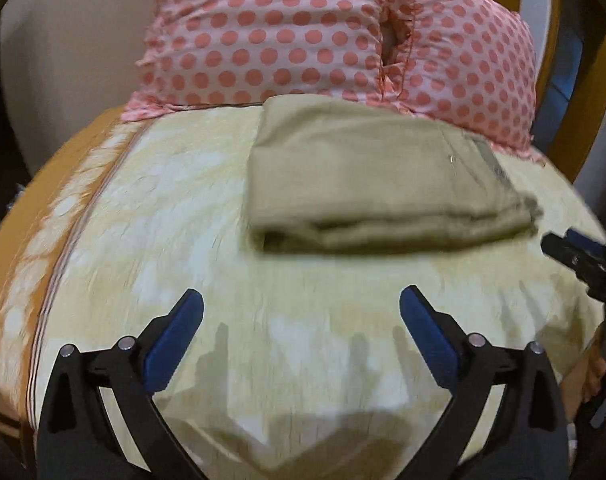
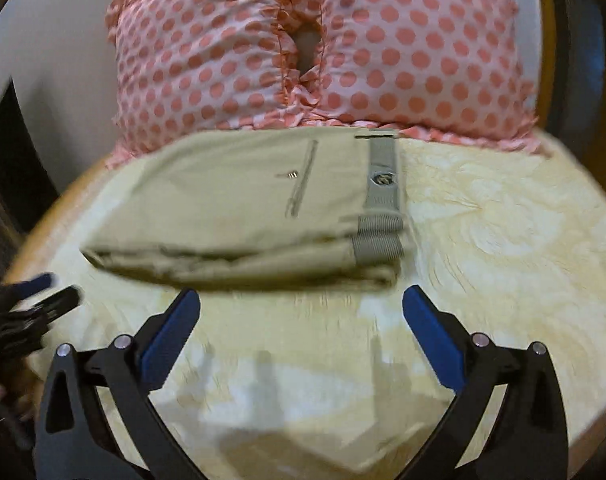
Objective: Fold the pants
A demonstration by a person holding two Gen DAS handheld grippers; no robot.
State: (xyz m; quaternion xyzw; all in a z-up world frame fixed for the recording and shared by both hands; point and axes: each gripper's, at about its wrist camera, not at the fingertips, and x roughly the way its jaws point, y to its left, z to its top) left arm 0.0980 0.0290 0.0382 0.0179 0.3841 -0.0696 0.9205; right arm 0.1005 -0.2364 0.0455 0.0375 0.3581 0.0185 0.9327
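The khaki pants (image 1: 383, 184) lie folded in a flat stack on the pale yellow bedspread (image 1: 163, 220), just in front of the pillows. In the right wrist view the pants (image 2: 243, 208) show a pocket seam and a grey elastic waistband (image 2: 381, 184) at their right end. My left gripper (image 1: 301, 300) is open and empty, a short way in front of the pants. My right gripper (image 2: 301, 300) is open and empty, close to the stack's near edge. The right gripper also shows at the right edge of the left wrist view (image 1: 583, 256), and the left gripper at the left edge of the right wrist view (image 2: 31, 300).
Two pink pillows with salmon polka dots (image 1: 323, 32) stand against the headboard behind the pants; they also show in the right wrist view (image 2: 323, 52). An orange border (image 1: 27, 248) runs along the bed's left edge. A white wall (image 1: 71, 60) is at the back left.
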